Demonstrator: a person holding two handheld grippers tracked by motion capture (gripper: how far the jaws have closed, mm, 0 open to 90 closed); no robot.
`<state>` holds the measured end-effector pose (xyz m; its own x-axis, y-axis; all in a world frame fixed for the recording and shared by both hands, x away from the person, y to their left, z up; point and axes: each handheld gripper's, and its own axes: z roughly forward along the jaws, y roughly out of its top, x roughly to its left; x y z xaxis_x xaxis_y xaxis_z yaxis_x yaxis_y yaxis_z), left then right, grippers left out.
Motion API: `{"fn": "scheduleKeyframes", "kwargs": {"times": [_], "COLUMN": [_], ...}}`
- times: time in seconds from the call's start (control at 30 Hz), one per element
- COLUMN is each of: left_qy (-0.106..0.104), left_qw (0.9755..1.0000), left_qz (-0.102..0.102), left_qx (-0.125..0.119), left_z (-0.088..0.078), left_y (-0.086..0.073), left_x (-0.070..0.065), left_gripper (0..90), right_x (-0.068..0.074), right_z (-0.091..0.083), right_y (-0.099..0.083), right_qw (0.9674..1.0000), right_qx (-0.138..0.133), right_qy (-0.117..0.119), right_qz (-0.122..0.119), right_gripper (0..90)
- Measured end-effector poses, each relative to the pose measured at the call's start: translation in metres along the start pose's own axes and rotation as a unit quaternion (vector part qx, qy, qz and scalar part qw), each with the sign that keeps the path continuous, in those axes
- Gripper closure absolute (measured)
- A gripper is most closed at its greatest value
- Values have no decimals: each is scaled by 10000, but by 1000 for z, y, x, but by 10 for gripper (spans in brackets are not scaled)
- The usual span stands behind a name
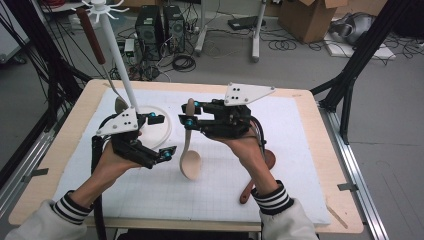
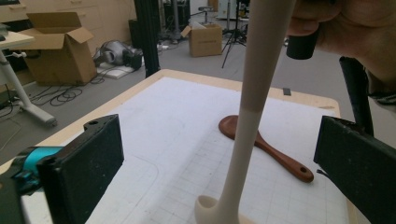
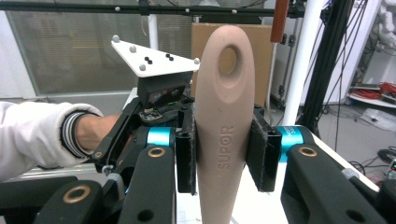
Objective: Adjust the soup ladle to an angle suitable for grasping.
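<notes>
While your right tongs (image 1: 189, 113) stay your only hold on the pale spoon (image 1: 188, 150), the worktop (image 1: 320, 165) lies well below them and the rack pole (image 1: 120, 65) rises just beyond your left tongs (image 1: 159, 137), with a brown-handled ladle (image 1: 97, 50) hanging from its top. Clamped near its holed end, the spoon hangs bowl-down from the right tongs, its bowl low over the white mat. I judge the main risk to be the spoon swinging or slipping in that one clamp, since the pads grip a smooth, tapering handle and the heavy bowl pulls from far below; a quick tilt of your wrist would start it. Your left tongs stand wide apart, one pad either side of the shaft and touching nothing. Your right hand is held level, palm up under its gripper, tongs pointing toward the left one; your left hand sits lower and angled inward. A dark wooden spoon (image 1: 257, 175) lies beneath your right wrist.
</notes>
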<state>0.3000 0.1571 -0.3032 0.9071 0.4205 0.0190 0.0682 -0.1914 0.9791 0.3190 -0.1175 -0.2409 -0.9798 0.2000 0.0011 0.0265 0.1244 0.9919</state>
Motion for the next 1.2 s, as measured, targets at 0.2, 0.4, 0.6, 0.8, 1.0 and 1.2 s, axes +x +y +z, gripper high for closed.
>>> {"fn": "scheduleKeyframes", "kwargs": {"times": [0.2, 0.4, 0.6, 0.8, 1.0, 1.2], "left_qy": [68, 331, 560, 722, 802, 908], "left_qw": [9999, 9992, 9976, 9961, 9950, 9943], "left_qz": [-38, 15, 71, 164, 177, 194], "left_qx": [-127, -214, -395, -475, -564, -518], "left_z": [2, 3, 2, 5, 6, 9], "left_y": [5, 9, 14, 19, 21, 22], "left_x": [-5, -8, -12, -17, -19, -21], "left_gripper": [22, 22, 107, 163, 298, 383], "right_x": [8, 8, 11, 13, 13, 13], "right_z": [9, 14, 20, 23, 25, 27], "right_y": [4, 5, 5, 6, 5, 5], "right_qw": [9994, 9981, 9964, 9947, 9936, 9930], "right_qx": [-10, -83, -80, -102, -96, -126], "right_qy": [-340, -567, -798, -983, -1083, -1120], "right_qz": [-77, 210, 264, 269, 312, 338], "right_gripper": [681, 680, 680, 681, 680, 680]}}
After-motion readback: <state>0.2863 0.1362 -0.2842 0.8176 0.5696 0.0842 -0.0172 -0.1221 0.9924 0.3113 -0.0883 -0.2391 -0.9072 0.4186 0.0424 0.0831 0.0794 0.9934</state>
